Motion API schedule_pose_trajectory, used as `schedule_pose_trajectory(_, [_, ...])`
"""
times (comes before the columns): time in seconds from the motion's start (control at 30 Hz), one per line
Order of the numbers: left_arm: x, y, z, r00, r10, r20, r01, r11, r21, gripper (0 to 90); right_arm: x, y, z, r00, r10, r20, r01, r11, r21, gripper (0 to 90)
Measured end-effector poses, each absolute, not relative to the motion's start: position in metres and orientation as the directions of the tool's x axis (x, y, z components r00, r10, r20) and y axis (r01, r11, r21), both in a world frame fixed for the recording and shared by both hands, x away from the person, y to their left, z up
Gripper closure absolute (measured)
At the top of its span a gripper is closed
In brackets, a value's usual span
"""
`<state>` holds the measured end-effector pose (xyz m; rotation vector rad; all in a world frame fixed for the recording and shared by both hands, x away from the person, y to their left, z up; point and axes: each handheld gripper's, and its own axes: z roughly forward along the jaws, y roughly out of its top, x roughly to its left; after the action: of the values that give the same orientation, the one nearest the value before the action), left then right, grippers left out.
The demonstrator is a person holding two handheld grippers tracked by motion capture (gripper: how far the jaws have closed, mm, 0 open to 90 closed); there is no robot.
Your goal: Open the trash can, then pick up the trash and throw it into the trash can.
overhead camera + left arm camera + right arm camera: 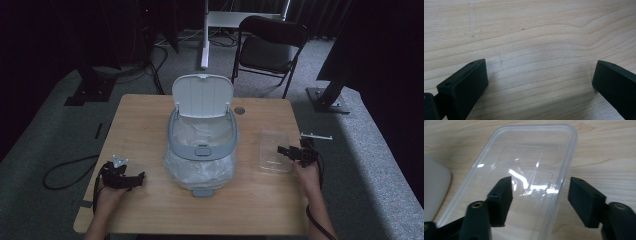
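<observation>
At the table's right side, the right gripper (540, 202) straddles the near right wall of a clear plastic container (524, 165), jaws partly open and not yet pinching, seemingly to lift it toward the open-lidded bin (201, 150); the left gripper (540, 85) rests wide open and empty.

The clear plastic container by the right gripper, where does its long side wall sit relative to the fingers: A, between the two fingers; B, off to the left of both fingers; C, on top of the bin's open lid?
A: in the right gripper view, the clear plastic container's long wall runs between the two fingers, which straddle it without visibly pressing.
</observation>
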<state>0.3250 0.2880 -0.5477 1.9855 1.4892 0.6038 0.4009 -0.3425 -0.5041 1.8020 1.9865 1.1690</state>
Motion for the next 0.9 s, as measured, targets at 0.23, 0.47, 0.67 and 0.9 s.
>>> schedule_pose_trajectory(0.23, [0.325, 0.288, -0.548, 0.275, 0.961, 0.014, 0.699, -0.210, 0.683, 1.0, 0.399, -0.343, -0.502, -0.236, 0.901, 0.364, 0.753, -0.067, 0.654, 46.3])
schedule_pose_trajectory(0.47, [0.325, 0.288, -0.548, 0.275, 0.961, 0.014, 0.699, -0.211, 0.683, 1.0, 0.395, -0.350, -0.500, -0.204, 0.882, 0.425, 0.753, -0.137, 0.644, 65.8])
schedule_pose_trajectory(0.67, [0.325, 0.288, -0.548, 0.275, 0.961, 0.014, 0.699, -0.210, 0.683, 1.0, 0.392, -0.348, -0.493, -0.239, 0.852, 0.465, 0.732, -0.157, 0.664, 78.1])
schedule_pose_trajectory(0.9, [0.325, 0.288, -0.548, 0.275, 0.961, 0.014, 0.699, -0.210, 0.683, 1.1, 0.381, -0.332, -0.471, -0.346, 0.814, 0.466, 0.686, -0.119, 0.718, 84.8])
